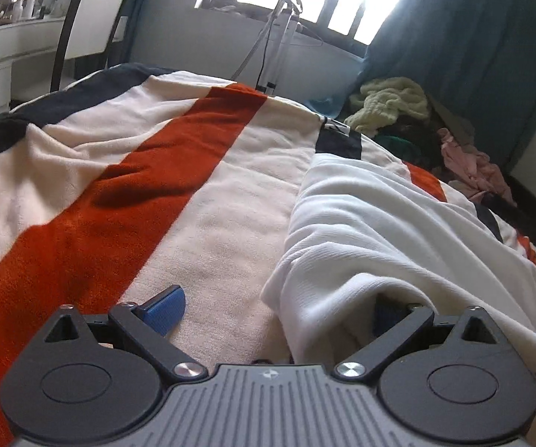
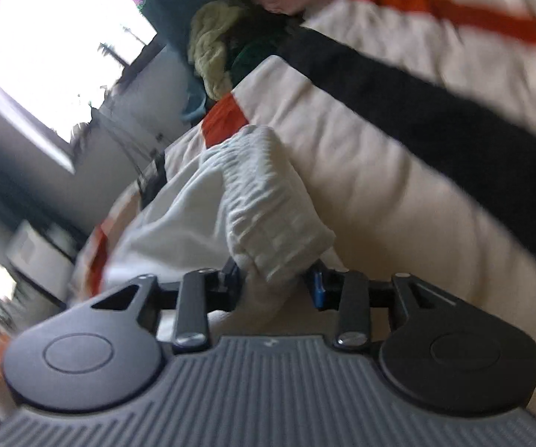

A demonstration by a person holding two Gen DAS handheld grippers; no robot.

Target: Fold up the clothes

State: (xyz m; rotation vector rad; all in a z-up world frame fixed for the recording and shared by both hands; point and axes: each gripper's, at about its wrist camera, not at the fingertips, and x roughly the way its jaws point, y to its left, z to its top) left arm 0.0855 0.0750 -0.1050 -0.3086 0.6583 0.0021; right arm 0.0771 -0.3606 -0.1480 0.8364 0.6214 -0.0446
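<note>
Right wrist view, blurred, right tool [image 2: 275, 283] seemingly clamping white garment [image 2: 268, 216], left tool [image 1: 271, 309] gaping wide, empty.

**Inspector A:** Do we find any legible wording, numbers or signs?

**Inspector B:** We read none. We note a black-and-white woven tag [image 1: 337, 125] at the edge of the striped blanket [image 1: 230, 205]; its marks are too small to make out. We also note a small round emblem [image 1: 269, 374] on the body of the left gripper [image 1: 275, 311], with no legible letters.
</note>
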